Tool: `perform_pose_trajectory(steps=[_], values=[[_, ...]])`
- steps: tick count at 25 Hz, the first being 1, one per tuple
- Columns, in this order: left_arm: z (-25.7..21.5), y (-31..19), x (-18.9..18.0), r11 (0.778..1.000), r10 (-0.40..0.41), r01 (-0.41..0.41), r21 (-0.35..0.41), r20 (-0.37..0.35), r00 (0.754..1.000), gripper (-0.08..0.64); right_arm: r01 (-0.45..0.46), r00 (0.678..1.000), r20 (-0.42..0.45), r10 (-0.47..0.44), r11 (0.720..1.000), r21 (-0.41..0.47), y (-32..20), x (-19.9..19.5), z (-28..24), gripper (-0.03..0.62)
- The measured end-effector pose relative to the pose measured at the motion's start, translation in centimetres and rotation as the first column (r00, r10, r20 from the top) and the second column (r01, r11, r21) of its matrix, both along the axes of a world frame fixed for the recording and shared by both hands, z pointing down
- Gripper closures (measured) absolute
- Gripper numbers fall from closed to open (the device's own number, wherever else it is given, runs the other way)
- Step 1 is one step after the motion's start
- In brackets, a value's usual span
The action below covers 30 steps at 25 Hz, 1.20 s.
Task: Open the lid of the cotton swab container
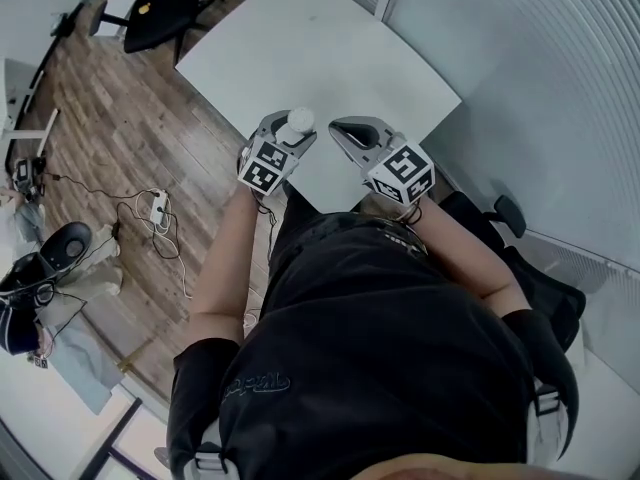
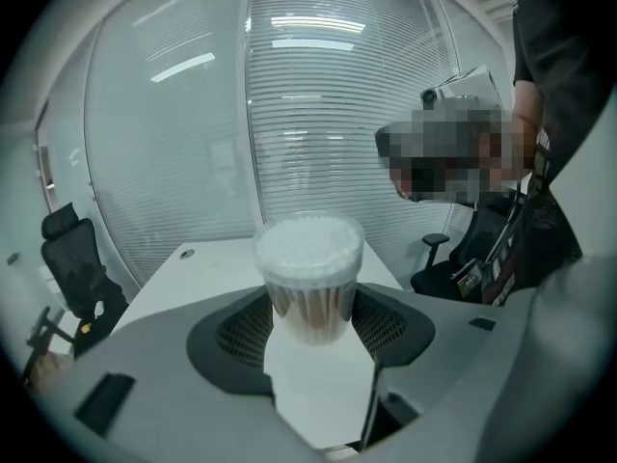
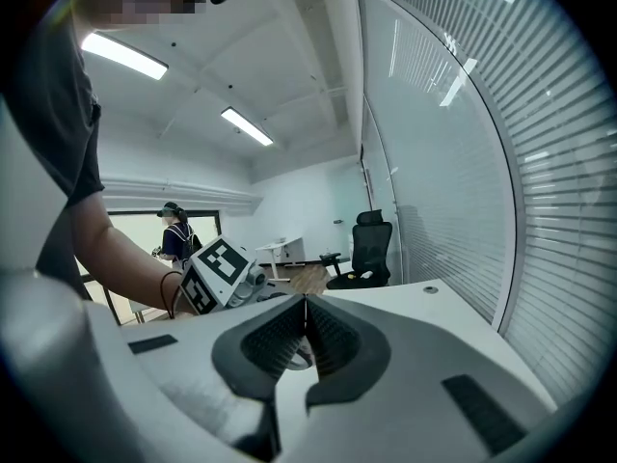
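Note:
The cotton swab container is a clear round tub packed with white-tipped swabs, and it stands upright between my left gripper's jaws. My left gripper is shut on its lower body, with the white top above the jaws. In the head view the container and left gripper are over the near corner of the white table. Just to the right is my right gripper, shut with nothing in it. In the right gripper view its fingers meet along one line at the right gripper, and the left gripper's marker cube shows beside it.
A glass wall with blinds runs along the table's right side. A black office chair stands beyond the table's far left corner. Cables and a power strip lie on the wood floor to the left. A person stands far off.

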<state>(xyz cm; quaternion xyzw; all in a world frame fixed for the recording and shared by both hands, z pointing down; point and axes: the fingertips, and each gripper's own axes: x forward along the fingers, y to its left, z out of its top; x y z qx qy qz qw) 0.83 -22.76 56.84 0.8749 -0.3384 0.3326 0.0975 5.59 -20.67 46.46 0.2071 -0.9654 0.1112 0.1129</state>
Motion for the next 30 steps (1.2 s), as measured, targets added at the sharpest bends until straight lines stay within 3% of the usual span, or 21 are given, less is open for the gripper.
perform_pose_trajectory(steps=[13, 18, 25, 30], values=[[-3.8, 5.8, 1.6, 0.996, 0.062, -0.063, -0.068, -0.014, 0.998, 0.295, 0.200, 0.977, -0.088, -0.195, 0.979, 0.043, 4.4, -0.5, -1.0, 0.569], [-4.0, 7.1, 0.9, 0.991, 0.104, -0.105, -0.084, -0.017, 0.994, 0.296, 0.182, 0.981, -0.066, -0.182, 0.983, 0.001, 4.3, -1.7, -0.5, 0.568], [-4.9, 9.0, -1.5, 0.981, 0.172, -0.173, -0.090, -0.016, 0.985, 0.295, 0.207, 0.976, -0.070, -0.206, 0.978, 0.010, 6.0, -5.0, -1.3, 0.565], [-5.6, 9.7, -4.3, 0.976, 0.200, -0.199, -0.082, -0.004, 0.980, 0.295, 0.204, 0.976, -0.074, -0.202, 0.979, 0.012, 6.4, -7.7, -2.0, 0.523]])
